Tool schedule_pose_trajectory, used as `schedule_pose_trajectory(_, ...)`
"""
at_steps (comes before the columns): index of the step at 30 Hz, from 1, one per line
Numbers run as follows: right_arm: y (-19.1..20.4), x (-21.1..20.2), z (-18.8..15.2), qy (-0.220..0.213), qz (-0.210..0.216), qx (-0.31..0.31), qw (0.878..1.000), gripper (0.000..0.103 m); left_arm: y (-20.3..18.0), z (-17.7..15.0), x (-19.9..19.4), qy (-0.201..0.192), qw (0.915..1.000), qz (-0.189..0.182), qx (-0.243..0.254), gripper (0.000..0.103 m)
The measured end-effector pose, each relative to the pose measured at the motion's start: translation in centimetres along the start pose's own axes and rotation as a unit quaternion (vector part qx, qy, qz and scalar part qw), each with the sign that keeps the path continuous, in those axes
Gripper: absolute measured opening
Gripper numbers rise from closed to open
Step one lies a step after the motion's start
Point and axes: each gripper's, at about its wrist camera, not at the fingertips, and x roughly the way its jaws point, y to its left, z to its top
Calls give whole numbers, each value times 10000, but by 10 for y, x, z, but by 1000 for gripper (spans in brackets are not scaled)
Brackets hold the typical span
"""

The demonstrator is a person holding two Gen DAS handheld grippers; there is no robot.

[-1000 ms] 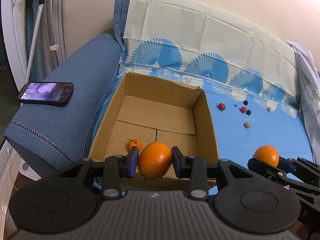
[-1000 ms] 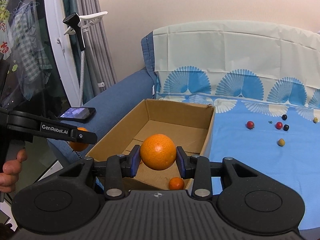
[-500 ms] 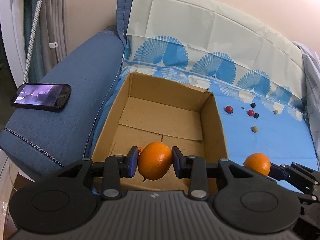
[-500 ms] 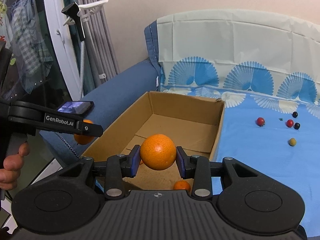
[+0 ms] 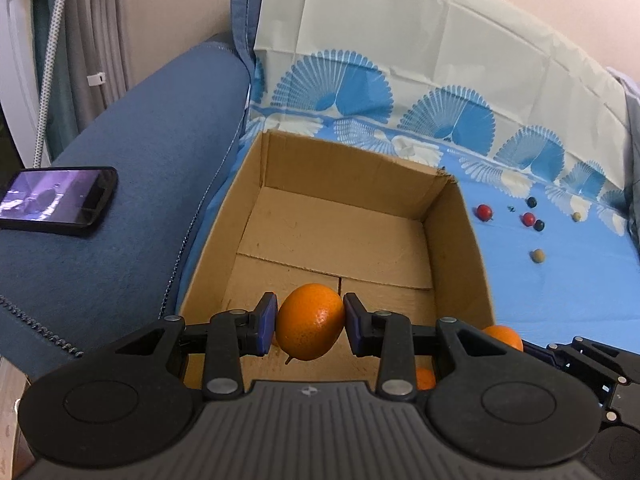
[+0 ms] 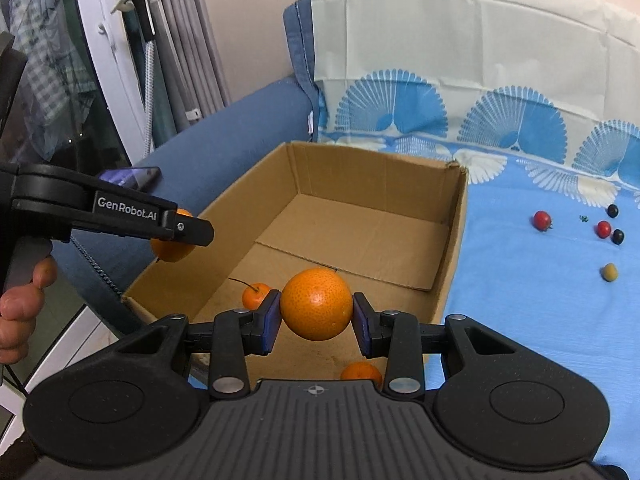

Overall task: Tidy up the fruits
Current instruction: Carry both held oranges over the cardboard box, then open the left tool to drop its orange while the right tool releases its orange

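Phone (image 5: 56, 200) on blue sofa arm (image 5: 132, 184)

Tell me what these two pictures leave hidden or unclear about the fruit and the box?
- Left wrist view: the box near floor and a small orange are mostly hidden behind the left tool and its orange.
- Right wrist view: another small orange is half covered by the right tool.
- Both views: the tiny round fruits on the blue cloth are too small to name.
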Motion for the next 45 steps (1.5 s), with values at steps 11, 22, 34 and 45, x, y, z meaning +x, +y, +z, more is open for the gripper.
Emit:
schedule_pose_trajectory(11,-6,47,-3,382,-106,-261,9989,39,-1,-1,67,450,9982,272,274,40)
schedule_pose_trajectory(22,-7,74,-9,672,-160,-494,9964,39,2,-8,106,757,9946,531,469,40)
schedule_pose_trajectory(34,0,35,-3,423,-276,-708,9962,92,-4,-16,60,328,9974,257,594,103)
schedule_pose_trajectory(45,9,-48,-16,18,-348,49,9994,100,-1,-54,-26,230,9996,0,150,103)
